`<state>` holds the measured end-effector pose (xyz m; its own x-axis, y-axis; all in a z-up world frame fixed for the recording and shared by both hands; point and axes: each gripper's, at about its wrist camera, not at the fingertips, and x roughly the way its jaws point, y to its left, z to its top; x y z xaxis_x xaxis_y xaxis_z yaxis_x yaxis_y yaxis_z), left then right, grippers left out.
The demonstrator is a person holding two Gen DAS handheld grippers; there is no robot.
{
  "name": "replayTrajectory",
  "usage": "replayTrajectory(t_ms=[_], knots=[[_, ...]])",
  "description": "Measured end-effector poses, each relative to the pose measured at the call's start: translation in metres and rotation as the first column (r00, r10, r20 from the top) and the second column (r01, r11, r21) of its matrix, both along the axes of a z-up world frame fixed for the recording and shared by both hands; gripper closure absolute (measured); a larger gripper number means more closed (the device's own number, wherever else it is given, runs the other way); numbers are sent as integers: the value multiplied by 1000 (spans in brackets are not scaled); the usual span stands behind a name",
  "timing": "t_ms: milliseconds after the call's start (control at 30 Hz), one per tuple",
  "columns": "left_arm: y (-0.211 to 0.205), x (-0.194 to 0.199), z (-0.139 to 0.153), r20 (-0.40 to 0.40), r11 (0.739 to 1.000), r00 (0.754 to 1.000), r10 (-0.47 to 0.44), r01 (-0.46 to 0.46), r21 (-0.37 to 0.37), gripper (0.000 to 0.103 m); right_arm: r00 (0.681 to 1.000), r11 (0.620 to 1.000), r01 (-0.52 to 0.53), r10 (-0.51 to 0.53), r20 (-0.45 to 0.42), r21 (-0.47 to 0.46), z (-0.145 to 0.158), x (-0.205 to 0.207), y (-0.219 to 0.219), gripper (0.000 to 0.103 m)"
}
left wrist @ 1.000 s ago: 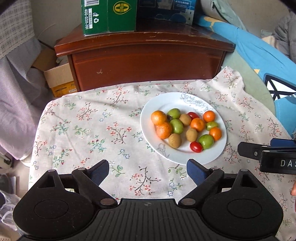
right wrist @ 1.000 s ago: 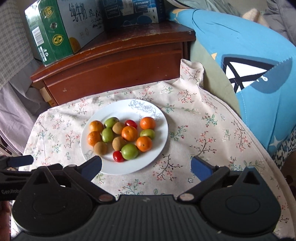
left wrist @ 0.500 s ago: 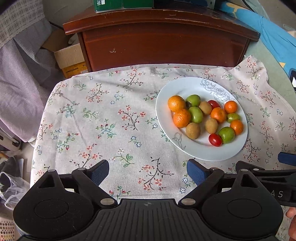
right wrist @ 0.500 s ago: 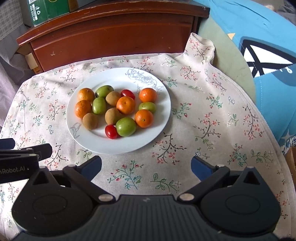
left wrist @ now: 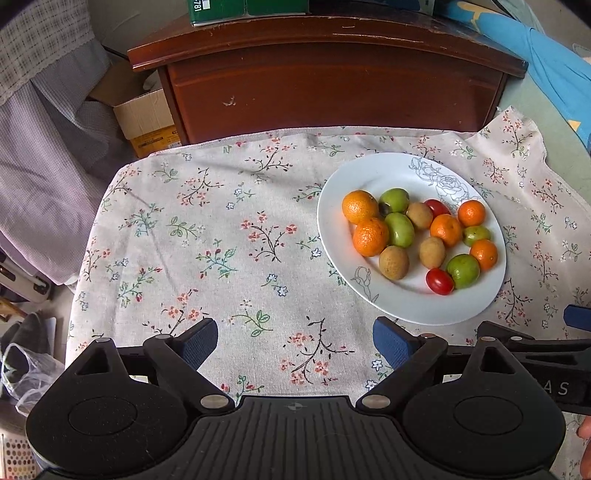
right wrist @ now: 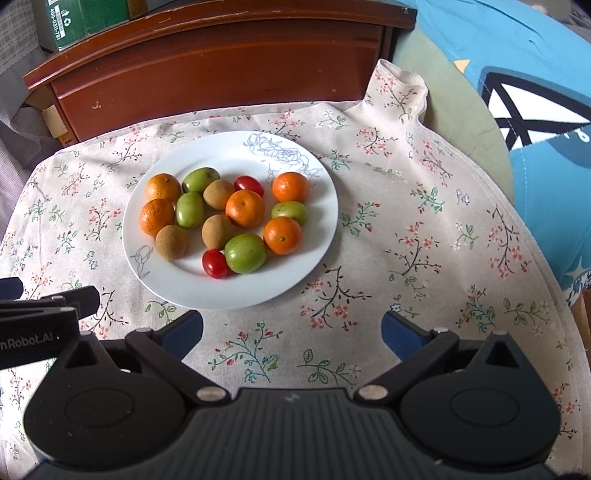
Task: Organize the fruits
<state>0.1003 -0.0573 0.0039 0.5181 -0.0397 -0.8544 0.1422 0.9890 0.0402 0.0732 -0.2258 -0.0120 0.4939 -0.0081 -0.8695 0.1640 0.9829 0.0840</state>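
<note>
A white plate (left wrist: pixel 406 306) (right wrist: pixel 192 288) on the floral cloth holds a mixed pile of fruit: several oranges (left wrist: pixel 370 236) (right wrist: pixel 245 208), green fruits (left wrist: pixel 463 271) (right wrist: pixel 245 253), brown kiwis (left wrist: pixel 393 262) (right wrist: pixel 172 242) and two red cherry tomatoes (left wrist: pixel 439 281) (right wrist: pixel 215 263). My left gripper (left wrist: pixel 295 339) hangs open over the cloth, left of and nearer than the plate. My right gripper (right wrist: pixel 291 332) is open too, nearer than the plate's right half. Neither holds anything.
A floral tablecloth (left wrist: pixel 221 240) (right wrist: pixel 424 240) covers the table. Behind it stands a dark wooden cabinet (left wrist: pixel 332 81) (right wrist: pixel 221 62) with a green box (right wrist: pixel 85 18) on top. A cardboard box (left wrist: pixel 147 118) and grey fabric lie left; a blue cushion (right wrist: pixel 535 92) lies right.
Both grippers have dropped and moved in toward the table, so the plate looks larger and nearer. Their jaws stay open. The fruit has not moved.
</note>
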Motion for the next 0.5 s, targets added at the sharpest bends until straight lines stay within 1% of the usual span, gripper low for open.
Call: replayTrajectory(t_ms=[500], knots=[[-2, 1, -2, 7, 1000, 1000, -5, 5, 24, 11, 1000, 1000, -11, 11, 9, 17, -1, 0, 0, 1]])
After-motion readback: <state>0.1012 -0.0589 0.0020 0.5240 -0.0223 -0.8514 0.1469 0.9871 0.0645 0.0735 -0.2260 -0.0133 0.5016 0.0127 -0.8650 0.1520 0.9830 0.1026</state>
